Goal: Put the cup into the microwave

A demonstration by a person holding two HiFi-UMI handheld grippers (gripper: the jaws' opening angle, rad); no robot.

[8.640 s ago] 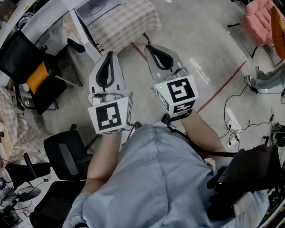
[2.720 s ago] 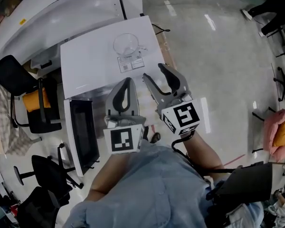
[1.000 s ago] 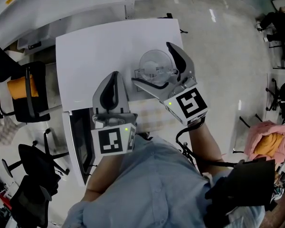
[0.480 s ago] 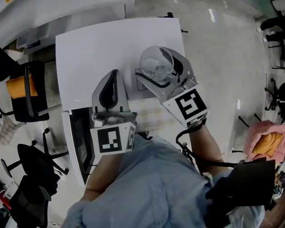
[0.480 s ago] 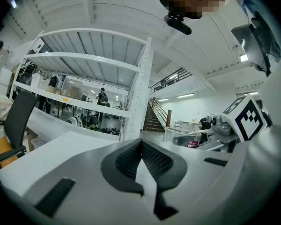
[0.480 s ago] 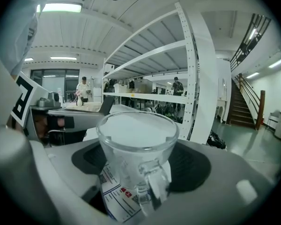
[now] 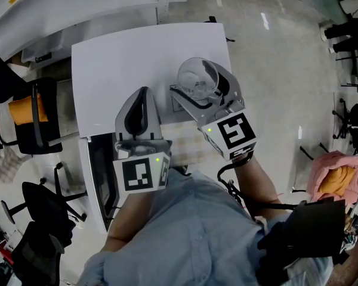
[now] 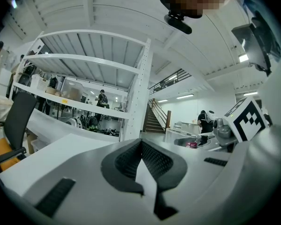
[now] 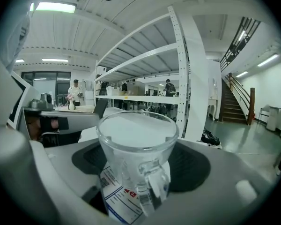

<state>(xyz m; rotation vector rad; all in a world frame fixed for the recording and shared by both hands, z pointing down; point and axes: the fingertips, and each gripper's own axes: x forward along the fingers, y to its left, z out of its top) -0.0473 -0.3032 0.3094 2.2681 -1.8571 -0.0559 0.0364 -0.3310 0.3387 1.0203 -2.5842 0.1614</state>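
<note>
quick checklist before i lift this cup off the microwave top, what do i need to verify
1. Grip: the right tongs have just been closing, and their pads now press on the clear glass cup between them: ok.
2. Cup upright and apparently empty: ok.
3. Dark-windowed door of the white microwave swung open: ok.
4. Microwave cavity free of things: cannot tell, no view looks inside.
5. Left tongs shut, empty and apart from the cup: ok.
</note>
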